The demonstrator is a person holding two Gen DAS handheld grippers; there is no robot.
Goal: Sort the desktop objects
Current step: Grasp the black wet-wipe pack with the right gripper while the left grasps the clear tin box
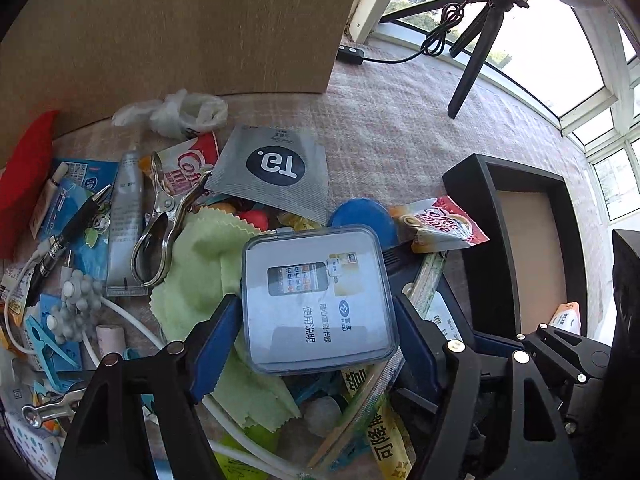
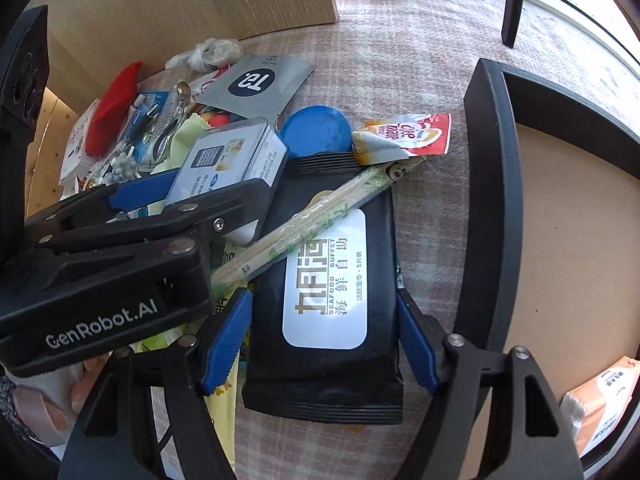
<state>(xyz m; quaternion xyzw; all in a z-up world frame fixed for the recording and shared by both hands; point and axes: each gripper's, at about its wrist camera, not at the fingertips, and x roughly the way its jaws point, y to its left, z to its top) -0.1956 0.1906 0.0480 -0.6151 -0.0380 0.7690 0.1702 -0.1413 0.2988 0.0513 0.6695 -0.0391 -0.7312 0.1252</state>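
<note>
A black tripod leg [image 1: 474,60] stands on the checked tablecloth [image 1: 400,136] near a cabled black controller [image 1: 351,54] by the window [image 1: 552,60].

The orange-and-white packet [image 2: 600,404] in the black tray's [image 2: 492,184] lower-right corner is cut off by the frame edge, its print unreadable.

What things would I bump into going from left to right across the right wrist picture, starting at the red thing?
Red cloth → clear plastic box → blue round lid → coffee creamer sachet → black tray, with an orange packet inside it.
</note>
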